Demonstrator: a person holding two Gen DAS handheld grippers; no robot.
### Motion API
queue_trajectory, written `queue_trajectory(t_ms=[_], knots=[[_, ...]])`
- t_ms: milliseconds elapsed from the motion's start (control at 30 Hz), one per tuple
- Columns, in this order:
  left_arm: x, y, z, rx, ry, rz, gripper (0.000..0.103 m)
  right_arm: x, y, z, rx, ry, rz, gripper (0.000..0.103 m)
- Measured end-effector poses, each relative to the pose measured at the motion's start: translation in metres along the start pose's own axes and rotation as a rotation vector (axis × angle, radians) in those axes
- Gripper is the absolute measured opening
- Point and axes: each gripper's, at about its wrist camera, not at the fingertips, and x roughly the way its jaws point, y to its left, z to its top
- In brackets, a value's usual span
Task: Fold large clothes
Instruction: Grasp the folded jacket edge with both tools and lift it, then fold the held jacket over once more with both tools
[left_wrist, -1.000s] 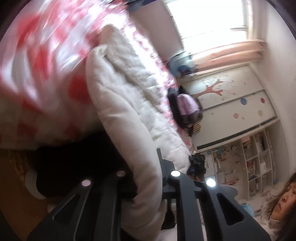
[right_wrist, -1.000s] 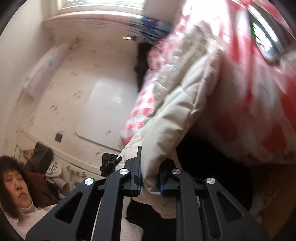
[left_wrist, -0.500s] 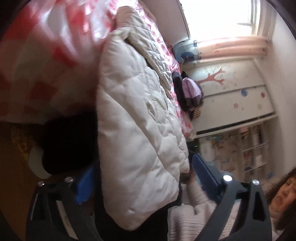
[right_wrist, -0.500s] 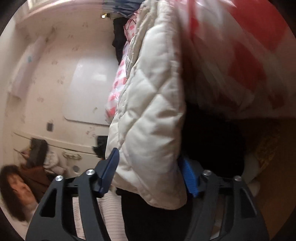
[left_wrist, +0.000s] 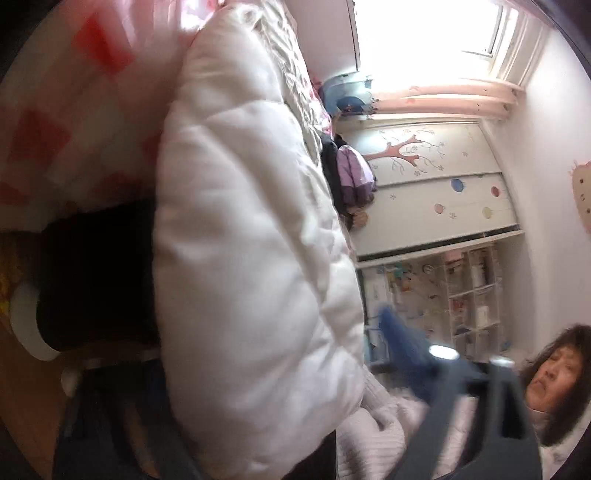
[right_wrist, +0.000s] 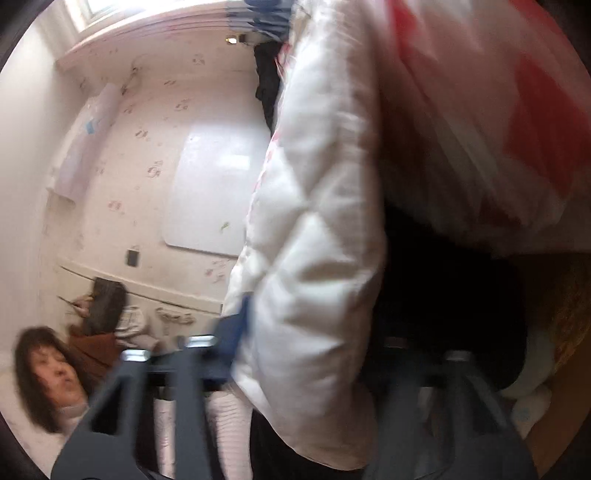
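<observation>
A white quilted puffer coat (left_wrist: 243, 236) lies over the edge of a bed with a red-and-white checked cover (left_wrist: 74, 110). Its hem hangs down between the wide-open jaws of my left gripper (left_wrist: 258, 424); only the right finger (left_wrist: 406, 354), blue-padded, shows clearly. In the right wrist view the same coat (right_wrist: 317, 240) hangs between the open jaws of my right gripper (right_wrist: 332, 350), with one blue pad (right_wrist: 236, 325) to its left. Neither gripper pinches the cloth.
A dark gap (left_wrist: 96, 277) lies under the bed, above a wooden floor (left_wrist: 22, 406). Purple and dark clothes (left_wrist: 351, 173) lie further along the bed. A wardrobe (left_wrist: 443, 184) and shelves (left_wrist: 461, 295) stand behind. The person (left_wrist: 554, 380) is close by.
Both grippers were shut on the coat's hem a second ago. They opened and let it go, and the jaws now stand wide on either side of it.
</observation>
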Motion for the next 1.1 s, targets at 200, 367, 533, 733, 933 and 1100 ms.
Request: queue_trajectory(t_ms=[200,367,533,733,933,1100], knots=[[-0.017,-0.061,-0.008,0.080,-0.130,0.098,0.015,-0.014,0.060,-0.007,-0.100,-0.117,0.050,0.019],[-0.029,-0.118,-0.023,0.183,-0.145,0.039,0.014,-0.022,0.111,-0.011,-0.201,-0.161,0.161,0.019],[-0.049,-0.139,-0.031,0.213,-0.191,-0.071,0.014,-0.044,0.128,-0.031,-0.235,-0.229,0.296,0.019],[-0.087,-0.094,-0.036,0.087,-0.282,-0.126,0.015,-0.071,0.097,-0.032,-0.197,-0.344,0.397,0.019],[-0.087,-0.081,0.009,0.047,-0.363,-0.186,0.014,-0.054,0.098,0.008,-0.199,-0.374,0.408,0.019],[-0.067,-0.108,0.069,0.109,-0.377,-0.207,0.015,-0.046,0.108,0.063,-0.215,-0.381,0.383,0.019]])
